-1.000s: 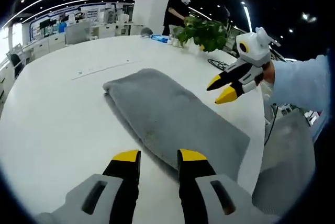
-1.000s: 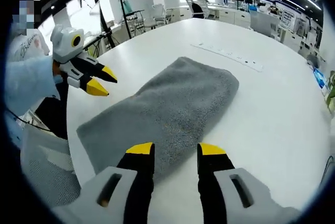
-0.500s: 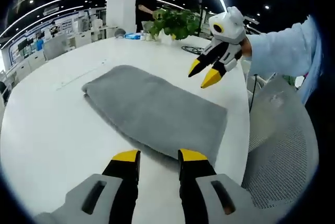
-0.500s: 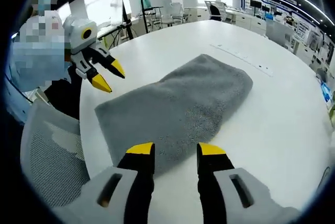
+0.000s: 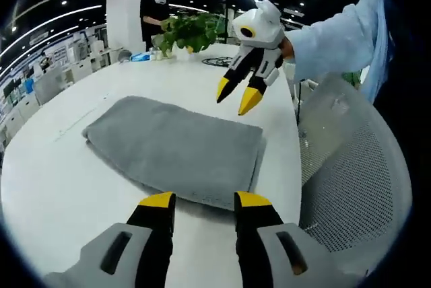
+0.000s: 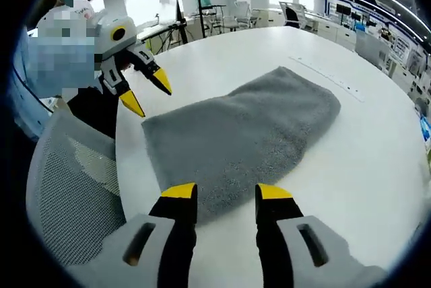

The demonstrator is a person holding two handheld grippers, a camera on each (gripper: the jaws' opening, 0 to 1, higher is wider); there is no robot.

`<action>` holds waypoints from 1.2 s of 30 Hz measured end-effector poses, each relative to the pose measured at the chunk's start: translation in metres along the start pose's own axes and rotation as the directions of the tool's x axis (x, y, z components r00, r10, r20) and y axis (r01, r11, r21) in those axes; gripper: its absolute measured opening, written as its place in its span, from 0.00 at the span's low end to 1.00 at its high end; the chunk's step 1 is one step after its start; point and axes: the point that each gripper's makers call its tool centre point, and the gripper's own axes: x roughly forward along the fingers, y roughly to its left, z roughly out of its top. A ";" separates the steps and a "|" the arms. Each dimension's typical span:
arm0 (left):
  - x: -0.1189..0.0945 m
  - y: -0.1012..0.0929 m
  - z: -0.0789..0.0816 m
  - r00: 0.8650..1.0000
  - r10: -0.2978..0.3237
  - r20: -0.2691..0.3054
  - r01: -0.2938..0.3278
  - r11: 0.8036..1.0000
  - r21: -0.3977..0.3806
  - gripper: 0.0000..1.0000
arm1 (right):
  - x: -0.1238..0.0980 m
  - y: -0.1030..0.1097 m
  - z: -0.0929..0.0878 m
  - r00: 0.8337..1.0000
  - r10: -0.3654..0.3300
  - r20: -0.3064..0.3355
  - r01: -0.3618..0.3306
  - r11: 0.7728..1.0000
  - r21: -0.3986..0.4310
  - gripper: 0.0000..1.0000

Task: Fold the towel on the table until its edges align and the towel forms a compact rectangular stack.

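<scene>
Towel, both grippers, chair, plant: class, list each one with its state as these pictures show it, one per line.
Towel: folded, lying flat on the white table, touched by neither gripper.
Left gripper: open, empty, above the towel's near edge.
Right gripper: open, empty, above the towel's near edge.
Mesh chair: unoccupied, at the table's edge.
Potted plant: upright at the table's far end.

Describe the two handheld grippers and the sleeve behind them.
The left gripper and the right gripper each have two black jaws with yellow tips rising from a grey slotted body. Seen from the left gripper view, the right gripper carries a white housing, and a light blue sleeve follows it.
</scene>
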 end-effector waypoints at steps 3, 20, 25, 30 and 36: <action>0.002 -0.005 0.000 0.999 -0.032 -0.018 0.034 0.996 0.078 0.37 | -0.001 0.004 -0.002 1.000 0.013 -0.007 -0.013 1.000 -0.009 0.34; 0.027 -0.039 -0.013 0.978 -0.169 -0.120 0.183 0.977 0.109 0.37 | 0.008 0.047 -0.009 0.987 0.156 -0.043 -0.160 0.981 -0.114 0.31; 0.031 -0.041 -0.024 0.972 -0.176 -0.155 0.193 0.975 0.105 0.38 | 0.013 0.062 -0.024 0.973 0.204 -0.105 -0.222 0.954 -0.203 0.30; 0.032 -0.045 -0.030 0.967 -0.171 -0.188 0.195 0.973 0.121 0.38 | 0.022 0.055 -0.042 0.968 0.170 -0.186 -0.221 0.928 -0.300 0.30; 0.035 -0.050 -0.032 0.961 -0.164 -0.223 0.199 0.970 0.142 0.36 | 0.028 0.050 -0.046 0.967 0.158 -0.201 -0.223 0.907 -0.357 0.30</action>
